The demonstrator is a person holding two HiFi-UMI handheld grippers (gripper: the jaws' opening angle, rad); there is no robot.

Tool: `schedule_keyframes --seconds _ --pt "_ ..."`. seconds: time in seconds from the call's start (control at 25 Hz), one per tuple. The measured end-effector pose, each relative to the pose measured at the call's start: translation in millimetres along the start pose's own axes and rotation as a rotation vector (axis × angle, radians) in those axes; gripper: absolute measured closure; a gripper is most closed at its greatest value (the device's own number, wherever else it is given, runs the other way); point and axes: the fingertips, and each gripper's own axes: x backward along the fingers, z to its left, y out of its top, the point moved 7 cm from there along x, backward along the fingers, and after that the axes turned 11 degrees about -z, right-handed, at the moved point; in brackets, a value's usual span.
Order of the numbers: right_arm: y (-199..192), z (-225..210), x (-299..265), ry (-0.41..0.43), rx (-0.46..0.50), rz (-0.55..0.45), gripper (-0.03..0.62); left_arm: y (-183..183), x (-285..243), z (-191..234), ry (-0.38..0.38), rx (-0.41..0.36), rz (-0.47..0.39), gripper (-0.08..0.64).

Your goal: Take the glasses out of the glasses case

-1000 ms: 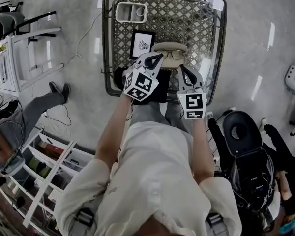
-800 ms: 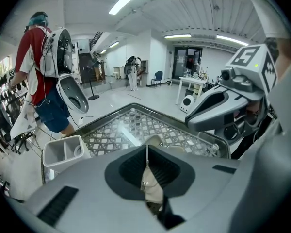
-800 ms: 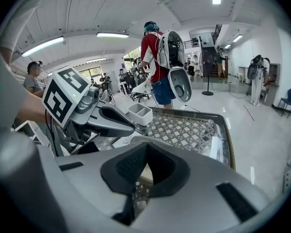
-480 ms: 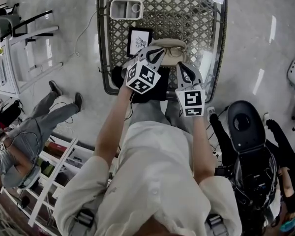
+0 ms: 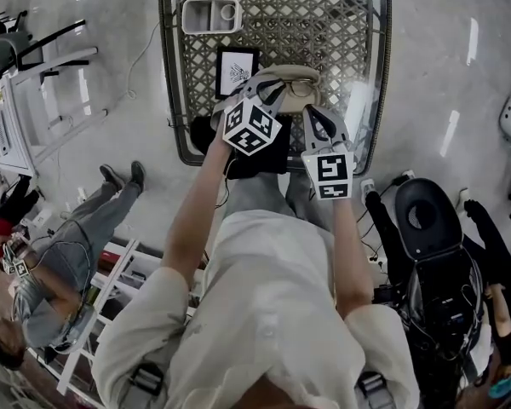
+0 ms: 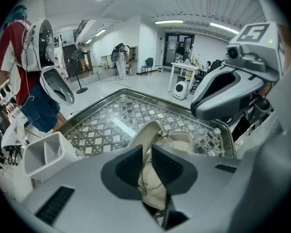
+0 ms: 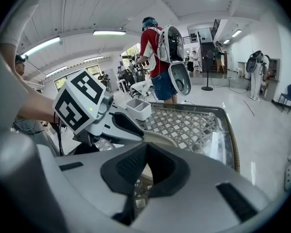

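Both grippers have crept a little further over the table [image 5: 175, 100] toward the glasses case [image 5: 281, 77], and the person [image 5: 85, 224] on the floor at the left has walked on.

The case is soft and cream. It lies open near the middle of the table, a bit closer to the near edge. The glasses [image 5: 303, 89] are inside it, at its right end.

The left gripper [image 5: 268, 92] is at the left end of the case. In the left gripper view its jaws are squeezed on the thin edge of the case [image 6: 148, 130], with only a sliver of gap. A thin wire of the glasses [image 6: 168, 138] shows just past them.

The right gripper [image 5: 314, 119] hangs just beside the near right side of the case. In the right gripper view its jaws are pressed together at the tips [image 7: 145, 160] and hold nothing. The table top shows under them.

A black picture frame [image 5: 236, 71] lies just left of the case, close to the left gripper. A white tray [image 5: 209, 15] with two parts sits in the far left corner, well apart from the case.

The far half and the right side of the table top are bare. The table has a raised rim all round. A black seat [image 5: 419, 220] stands on the floor near the near right corner.
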Motion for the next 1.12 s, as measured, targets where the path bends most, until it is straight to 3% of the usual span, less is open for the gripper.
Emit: schedule_keyframes --seconds 0.4,0.88,1.12 --pt "-3.7 -4.9 0.4 -0.013 -0.008 0.006 0.584 -9.1 -22.9 -0.3 -0.036 -0.034 0.070 0.462" --pt "-9.1 -9.6 4.6 -0.024 -0.018 0.006 0.584 -15.7 -47.0 -4.8 -0.059 -0.146 0.165 0.448" --pt "-9.5 -8.7 7.0 -0.028 -0.022 0.006 0.584 -19.6 -52.6 -3.7 -0.063 -0.139 0.204 0.461"
